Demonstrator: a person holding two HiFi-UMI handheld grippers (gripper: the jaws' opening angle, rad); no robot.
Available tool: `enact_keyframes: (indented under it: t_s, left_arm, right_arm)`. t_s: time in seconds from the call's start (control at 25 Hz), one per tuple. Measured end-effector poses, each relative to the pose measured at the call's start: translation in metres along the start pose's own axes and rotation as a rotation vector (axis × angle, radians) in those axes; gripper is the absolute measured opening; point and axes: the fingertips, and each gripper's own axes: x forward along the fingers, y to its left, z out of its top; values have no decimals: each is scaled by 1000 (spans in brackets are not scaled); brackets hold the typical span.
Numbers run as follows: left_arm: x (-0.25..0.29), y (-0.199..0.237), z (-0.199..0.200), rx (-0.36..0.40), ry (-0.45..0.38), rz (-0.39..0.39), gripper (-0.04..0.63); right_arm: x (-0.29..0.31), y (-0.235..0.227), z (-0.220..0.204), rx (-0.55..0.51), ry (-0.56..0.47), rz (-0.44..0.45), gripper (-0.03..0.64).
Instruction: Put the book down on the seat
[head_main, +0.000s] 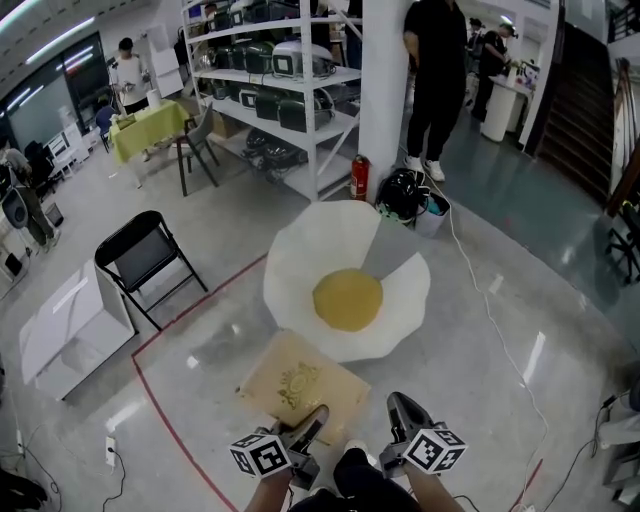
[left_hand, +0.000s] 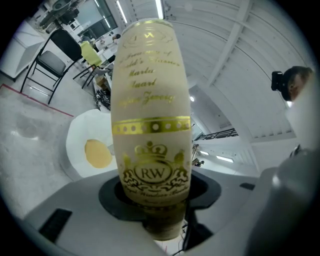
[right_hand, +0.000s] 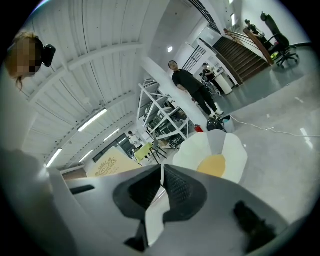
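A cream book (head_main: 300, 385) with gold ornament hangs low over the floor, in front of the seat (head_main: 345, 285), a white petal-shaped cushion with a yellow centre. My left gripper (head_main: 305, 428) is shut on the book's near edge. In the left gripper view the book (left_hand: 150, 125) stands up between the jaws and fills the middle, with the seat (left_hand: 82, 150) beyond it to the left. My right gripper (head_main: 400, 415) is beside it, shut and holding nothing. In the right gripper view its jaws (right_hand: 161, 172) meet at the tips, with the book (right_hand: 107, 165) to the left and the seat (right_hand: 220, 150) ahead.
A black folding chair (head_main: 145, 255) and a white box (head_main: 70, 325) stand to the left. A red line (head_main: 170, 420) runs across the floor. Behind the seat are a black bag (head_main: 405, 193), a fire extinguisher (head_main: 360, 178), a shelf (head_main: 290, 90), a standing person (head_main: 435, 70) and a white cable (head_main: 490, 320).
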Motion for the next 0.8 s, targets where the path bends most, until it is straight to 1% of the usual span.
enact_keyframes:
  t_s: [0.32,0.56,0.8]
  left_arm:
    - [53,-3,12,19,1,0,221]
    - [86,-2,22,31,-21,11,219]
    - [110,-5,32,48,-6,13,219]
  right_arm:
    - [26,-27,38,-7,-13,26,12]
    - [44,-49,60,-19,0,49,12]
    - [61,-55,84,-19,-17,74,12]
